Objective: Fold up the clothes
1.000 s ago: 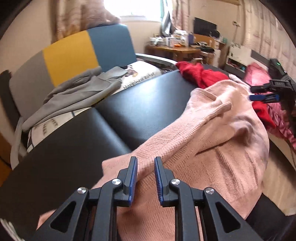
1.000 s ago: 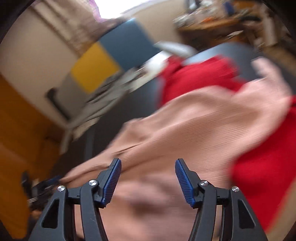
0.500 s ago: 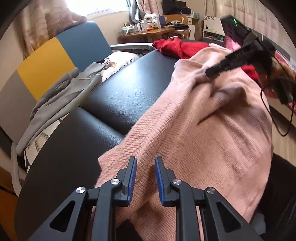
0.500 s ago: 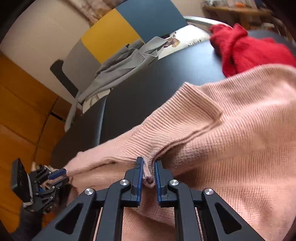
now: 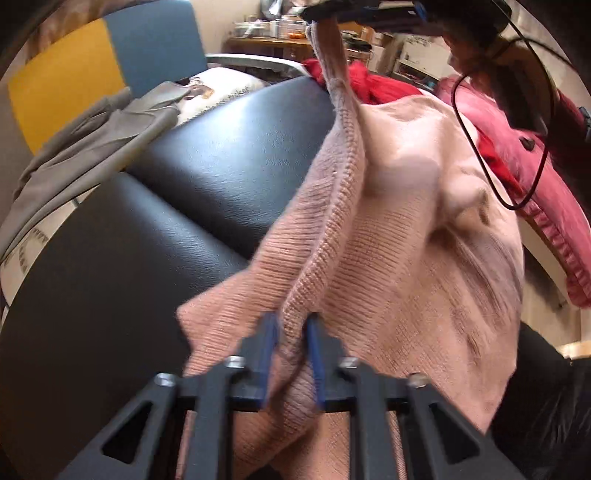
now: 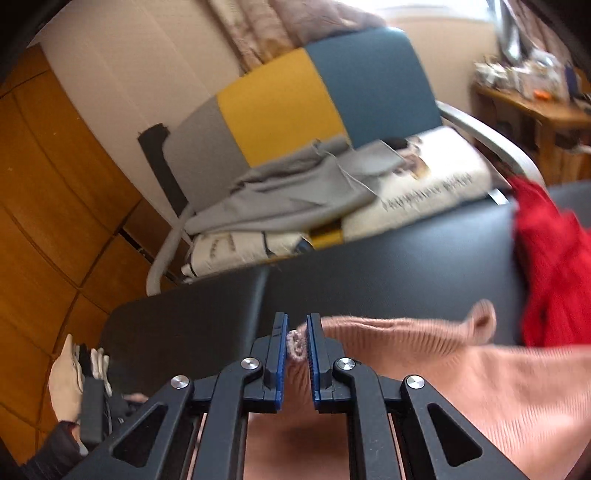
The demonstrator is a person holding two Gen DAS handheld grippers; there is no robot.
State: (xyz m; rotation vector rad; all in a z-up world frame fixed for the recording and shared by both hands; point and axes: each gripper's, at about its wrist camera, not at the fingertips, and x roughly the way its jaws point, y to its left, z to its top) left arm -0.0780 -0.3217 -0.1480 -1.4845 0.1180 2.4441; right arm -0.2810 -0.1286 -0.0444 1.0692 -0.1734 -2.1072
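Item 1: pink knitted sweater (image 5: pixel 424 236). It is spread over the right part of the black padded tabletop (image 5: pixel 155 229), with its near portion draped off the front edge. A ribbed edge is drawn up into a taut ridge that runs from the near corner to the top of the left wrist view. Rib knit texture is plainly seen.

Item 2: left hand-held gripper (image 5: pixel 291 354). Its jaws have just been closing and are clenched on a bunched fold of the sweater's ribbed edge, the cloth being squeezed between the blue pads.

Item 3: right hand-held gripper (image 6: pixel 296 341). It is clenched on a small nub of the same ribbed edge, seen poking up between the blue pads. In the left wrist view it is found at the top of the frame (image 5: pixel 365 11), where the raised strip of knit hangs from it.

Item 4: red garment (image 6: pixel 550 258). It is heaped on the far right of the tabletop, beside the sweater.

Item 5: grey garment (image 6: pixel 295 192). It is laid loosely over a printed cream cushion (image 6: pixel 424 195) on a chair with grey, yellow and blue back panels (image 6: pixel 314 96), behind the tabletop.

Item 6: a person's hand (image 6: pixel 68 380). It is seen at the lower left of the right wrist view, wrapped around a black handle.
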